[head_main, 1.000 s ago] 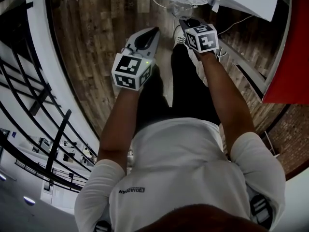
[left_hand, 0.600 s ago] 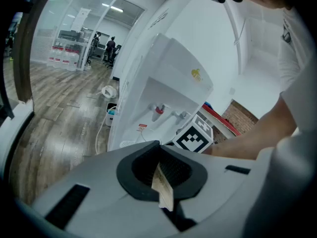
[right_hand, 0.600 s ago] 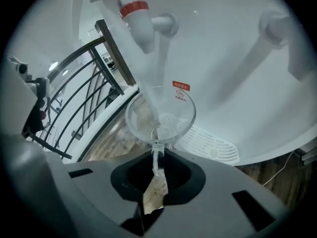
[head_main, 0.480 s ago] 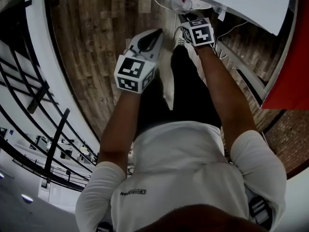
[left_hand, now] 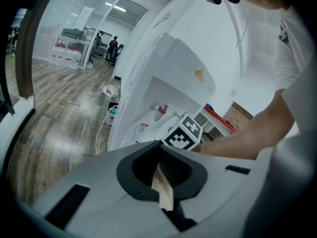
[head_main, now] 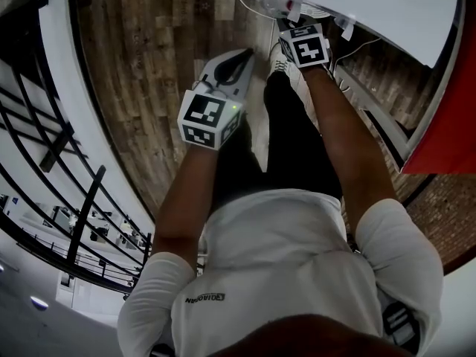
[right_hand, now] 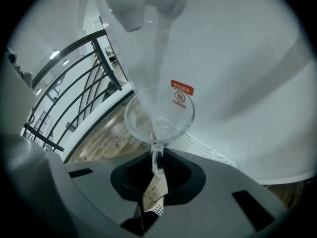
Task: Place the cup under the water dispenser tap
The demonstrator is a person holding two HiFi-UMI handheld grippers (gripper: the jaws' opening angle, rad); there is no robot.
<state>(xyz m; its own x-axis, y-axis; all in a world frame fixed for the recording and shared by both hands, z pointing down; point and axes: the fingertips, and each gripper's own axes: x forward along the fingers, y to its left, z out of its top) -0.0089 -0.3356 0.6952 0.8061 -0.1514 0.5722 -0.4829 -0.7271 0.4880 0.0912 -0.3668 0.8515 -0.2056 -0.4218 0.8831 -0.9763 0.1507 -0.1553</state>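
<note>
A clear glass cup (right_hand: 159, 114) with a handle is upright in front of the white water dispenser (right_hand: 247, 83). My right gripper (right_hand: 156, 168) is shut on the cup's handle. The cup's mouth sits right below a white tap (right_hand: 143, 4), above the dispenser's slotted drip tray (right_hand: 200, 150). In the head view my right gripper (head_main: 296, 30) reaches under the dispenser's (head_main: 372, 6) overhang. My left gripper (head_main: 229, 69) hangs over the wood floor to the left, shut with nothing in it. The left gripper view shows the dispenser's red tap (left_hand: 161, 110) and my right gripper's marker cube (left_hand: 184, 133).
A black railing (right_hand: 69, 98) runs along the left side, beyond a white curb (head_main: 67, 88). A cable (left_hand: 101, 125) and a small bin (left_hand: 113, 114) lie on the wood floor beside the dispenser. A red surface (head_main: 450, 110) sits to the right.
My right gripper has carried the cup forward, further under the dispenser's overhang. My left gripper has shifted only slightly.
</note>
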